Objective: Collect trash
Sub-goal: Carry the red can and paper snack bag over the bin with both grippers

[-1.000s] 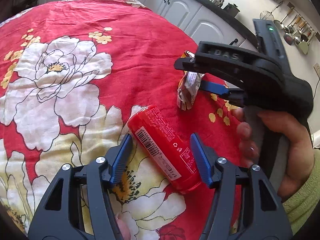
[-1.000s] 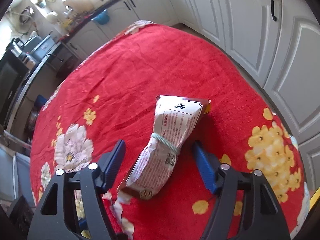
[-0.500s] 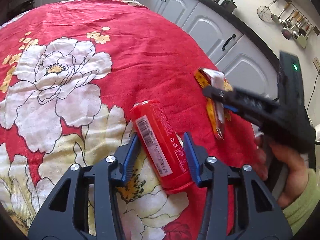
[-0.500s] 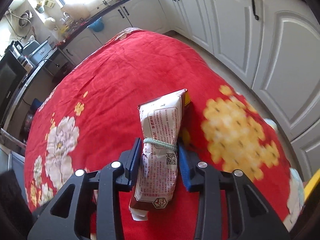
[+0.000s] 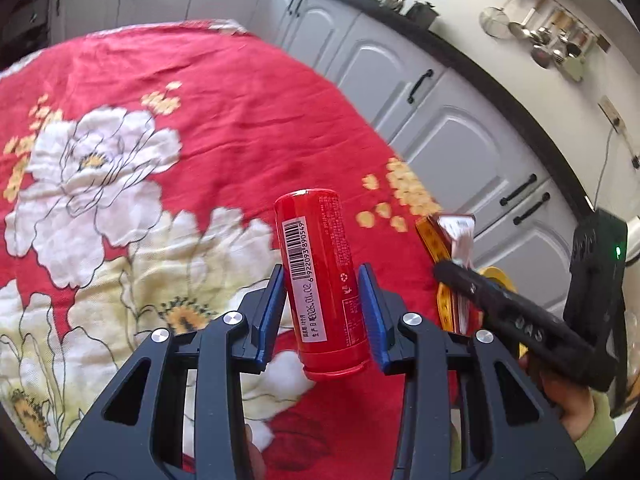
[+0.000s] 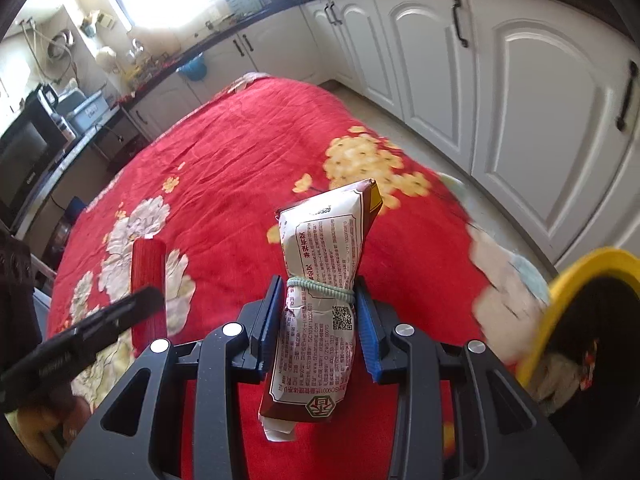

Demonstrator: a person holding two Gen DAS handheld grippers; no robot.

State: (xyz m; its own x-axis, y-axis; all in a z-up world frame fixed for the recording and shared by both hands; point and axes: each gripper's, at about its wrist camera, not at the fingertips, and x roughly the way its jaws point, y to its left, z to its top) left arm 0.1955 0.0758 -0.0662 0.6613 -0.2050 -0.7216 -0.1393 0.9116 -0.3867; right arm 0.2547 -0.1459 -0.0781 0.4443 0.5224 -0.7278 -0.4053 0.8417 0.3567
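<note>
My left gripper (image 5: 322, 304) is shut on a red can (image 5: 320, 276) with a barcode label and holds it up above the red flowered tablecloth (image 5: 200, 92). My right gripper (image 6: 316, 320) is shut on a white and brown snack bag (image 6: 320, 292) bound with a green rubber band, lifted off the cloth. In the left wrist view the right gripper (image 5: 460, 276) and its bag (image 5: 456, 240) show at the right. In the right wrist view the can (image 6: 149, 280) and the left gripper show at the left.
A yellow-rimmed bin with a black liner (image 6: 580, 300) stands off the table's right edge, also visible in the left wrist view (image 5: 496, 280). White kitchen cabinets (image 6: 520, 100) run close behind the table. The tablecloth (image 6: 240, 160) spreads to the far left.
Both grippers closed on their items and lifted them off the cloth: the left on the can, the right on the snack bag. The right gripper swung towards the yellow bin.
</note>
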